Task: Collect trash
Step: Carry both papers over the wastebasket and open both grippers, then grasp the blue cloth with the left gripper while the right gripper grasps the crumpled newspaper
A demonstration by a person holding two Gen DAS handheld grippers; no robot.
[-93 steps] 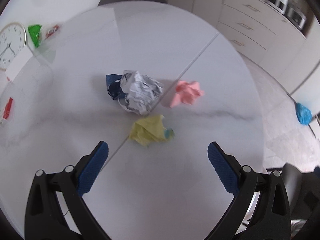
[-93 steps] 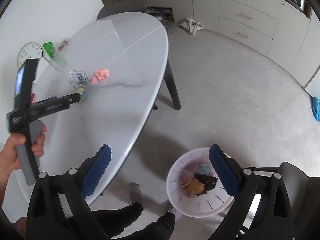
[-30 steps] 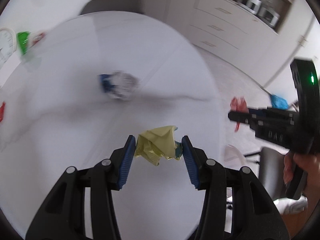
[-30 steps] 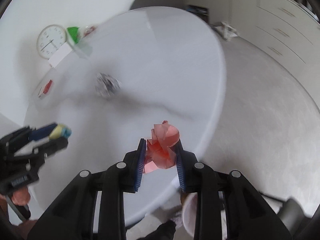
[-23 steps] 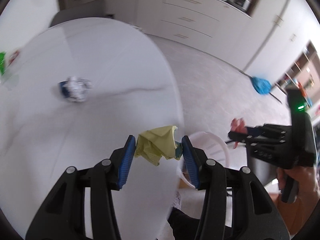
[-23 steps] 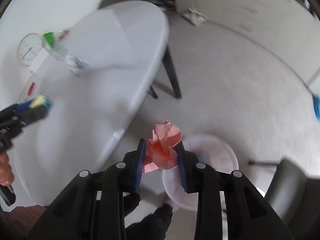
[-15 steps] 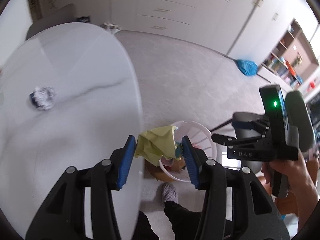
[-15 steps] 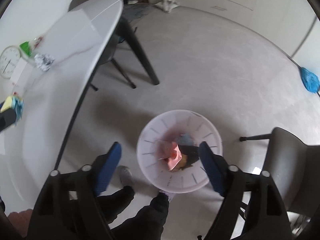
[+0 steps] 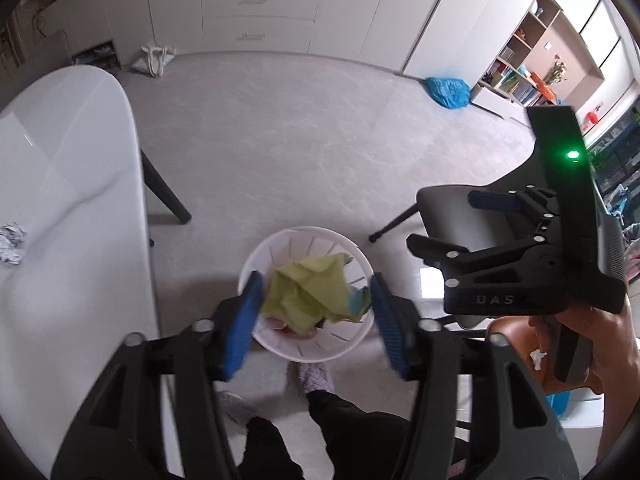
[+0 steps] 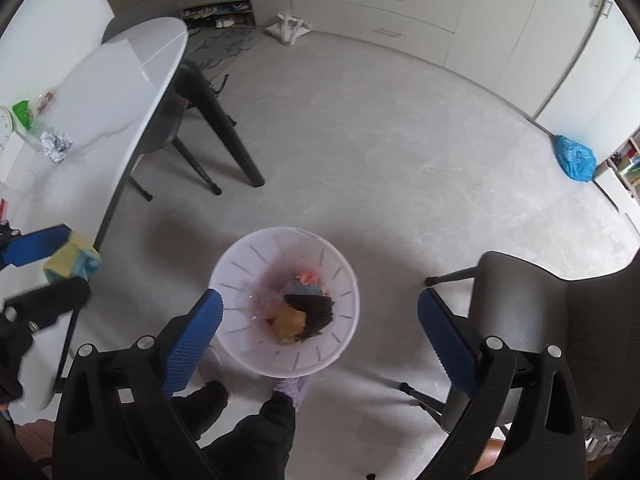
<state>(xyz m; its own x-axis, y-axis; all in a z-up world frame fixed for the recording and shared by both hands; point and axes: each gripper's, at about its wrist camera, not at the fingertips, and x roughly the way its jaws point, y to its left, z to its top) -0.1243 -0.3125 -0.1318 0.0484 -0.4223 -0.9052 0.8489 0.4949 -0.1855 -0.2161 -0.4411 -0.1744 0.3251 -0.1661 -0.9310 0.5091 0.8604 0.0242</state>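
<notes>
My left gripper (image 9: pixel 316 312) hangs over the white trash basket (image 9: pixel 362 334) on the floor. Its blue pads (image 9: pixel 244 322) stand a little wider than the crumpled yellow paper (image 9: pixel 312 292) between them; whether they still grip it I cannot tell. My right gripper (image 10: pixel 320 336) is open and empty above the same basket (image 10: pixel 240 276), which holds pink, dark and orange trash (image 10: pixel 304 312). The yellow paper also shows at the left of the right wrist view (image 10: pixel 72 262). A crumpled white-and-dark paper ball (image 10: pixel 56 145) lies on the white table (image 10: pixel 112 92).
The table edge (image 9: pixel 138 216) runs beside the basket, with dark table legs (image 10: pixel 228 140) behind it. A grey chair (image 10: pixel 560 320) stands to the right. My feet (image 10: pixel 292 390) are just below the basket. A blue bag (image 10: pixel 574 158) lies by the cabinets.
The left gripper swung from the table to above the basket and its jaws widened around the yellow paper. The right gripper opened and the pink paper dropped into the basket.
</notes>
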